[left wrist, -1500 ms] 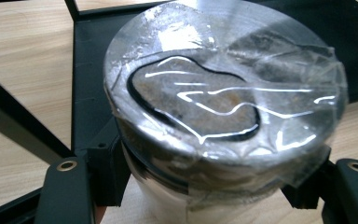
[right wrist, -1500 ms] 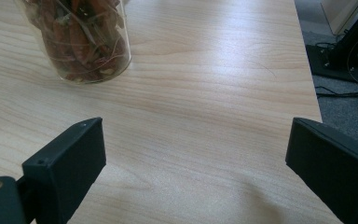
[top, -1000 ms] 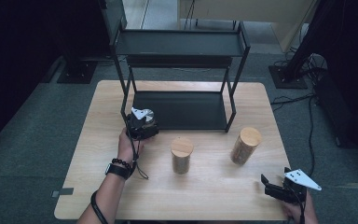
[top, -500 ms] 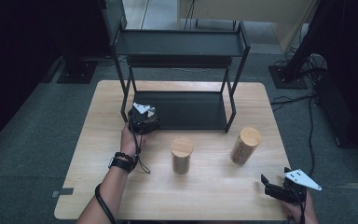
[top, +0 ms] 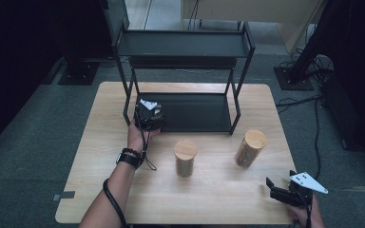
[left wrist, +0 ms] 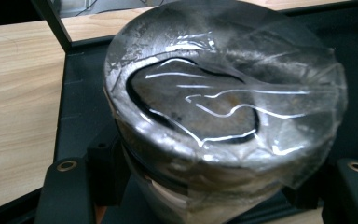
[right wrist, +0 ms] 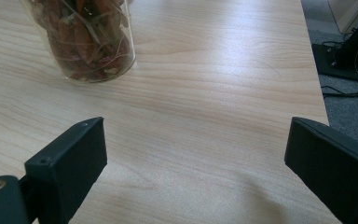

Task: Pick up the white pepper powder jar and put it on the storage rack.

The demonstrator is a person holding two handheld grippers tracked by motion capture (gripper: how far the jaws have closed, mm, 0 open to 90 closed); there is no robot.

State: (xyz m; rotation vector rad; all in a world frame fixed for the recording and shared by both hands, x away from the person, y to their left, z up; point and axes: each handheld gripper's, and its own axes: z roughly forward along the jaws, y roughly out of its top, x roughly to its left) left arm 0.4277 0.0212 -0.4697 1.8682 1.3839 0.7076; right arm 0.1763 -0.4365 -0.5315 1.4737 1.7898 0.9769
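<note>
My left gripper (top: 148,114) is shut on a glass jar (left wrist: 223,107) whose top is sealed with crinkled clear film. It holds the jar over the front left corner of the black rack's lower shelf (top: 195,111); black fingers (left wrist: 67,191) flank the jar's sides. Near the table's front right corner my right gripper (top: 273,190) is open, its jaws having just closed slightly with only bare wood between them (right wrist: 196,154). Ahead of it stands a jar of dried red peppers (right wrist: 86,39).
Two wooden-lidded jars (top: 185,158) (top: 250,148) stand upright on the wooden table (top: 218,199) in front of the rack. The rack's upper shelf (top: 185,45) is bare, and its legs frame the lower shelf. Cables lie on the floor at right.
My left hand has carried the jar away from the person, from the table in front of the rack to the lower shelf's front left corner. The right gripper has stayed in place.
</note>
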